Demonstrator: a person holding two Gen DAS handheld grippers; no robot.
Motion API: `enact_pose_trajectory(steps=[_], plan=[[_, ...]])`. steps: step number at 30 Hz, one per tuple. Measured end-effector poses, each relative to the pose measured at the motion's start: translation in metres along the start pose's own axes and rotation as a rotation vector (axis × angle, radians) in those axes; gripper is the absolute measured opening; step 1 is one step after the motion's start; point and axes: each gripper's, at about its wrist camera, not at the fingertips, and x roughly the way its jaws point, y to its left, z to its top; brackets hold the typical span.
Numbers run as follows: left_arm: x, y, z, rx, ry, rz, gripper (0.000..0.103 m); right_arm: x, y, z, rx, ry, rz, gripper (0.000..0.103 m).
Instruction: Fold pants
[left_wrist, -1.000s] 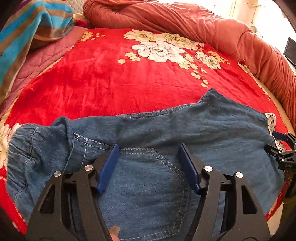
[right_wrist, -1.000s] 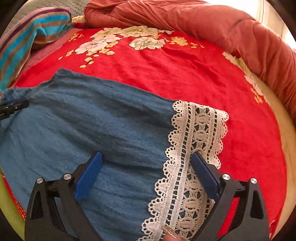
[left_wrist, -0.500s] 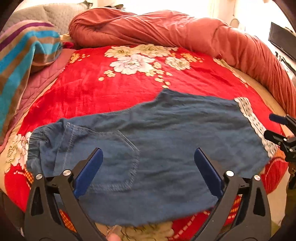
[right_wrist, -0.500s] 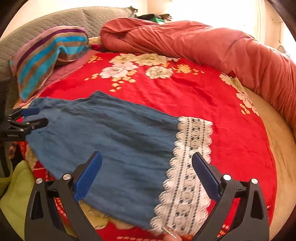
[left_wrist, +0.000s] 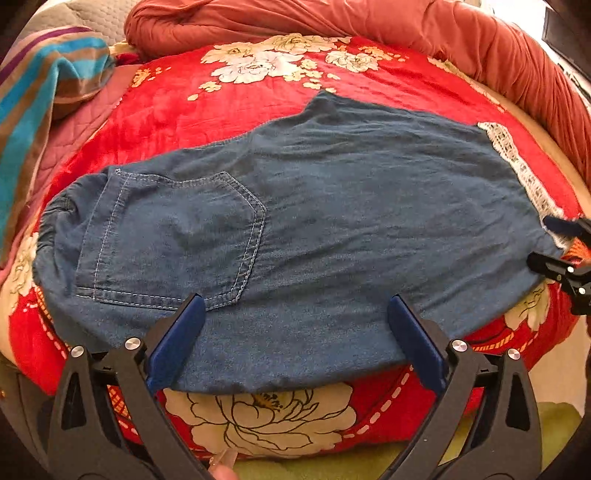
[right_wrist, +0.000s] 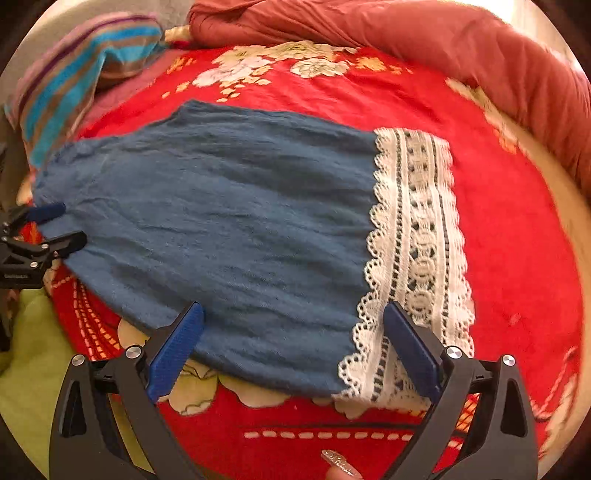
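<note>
Blue denim pants (left_wrist: 314, 229) lie flat across the red floral blanket, folded lengthwise, waistband at left, back pocket (left_wrist: 173, 236) up, white lace cuff (right_wrist: 417, 258) at right. My left gripper (left_wrist: 295, 343) is open and empty, hovering over the pants' near edge below the pocket. My right gripper (right_wrist: 291, 350) is open and empty over the near edge by the lace cuff. The right gripper also shows at the right edge of the left wrist view (left_wrist: 554, 243). The left gripper shows at the left edge of the right wrist view (right_wrist: 55, 225).
The red floral blanket (left_wrist: 258, 96) covers the bed. A rust-coloured duvet (left_wrist: 406, 26) is bunched along the back and right. A striped blanket (left_wrist: 40, 81) lies at back left. Yellow-green fabric (right_wrist: 33, 350) sits below the bed's near edge.
Both grippers have pulled back toward the near edge of the bed and opened wider. More of the pants and the blanket's front edge now shows. The pants lie released.
</note>
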Motion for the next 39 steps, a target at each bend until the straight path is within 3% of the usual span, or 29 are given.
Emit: enact_pose_trajectory(steps=[7, 15, 39], plan=[[-0.014, -0.004, -0.002, 0.001, -0.049, 0.017, 0.093, -0.023, -0.004, 0.004, 0.056, -0.048, 0.081, 0.097], [-0.033, -0.007, 0.004, -0.014, -0.109, 0.034, 0.093, -0.048, -0.012, 0.007, 0.061, -0.12, 0.094, 0.098], [-0.071, -0.06, 0.025, 0.058, -0.197, -0.008, 0.093, -0.088, -0.06, -0.003, 0.128, -0.253, 0.018, 0.098]])
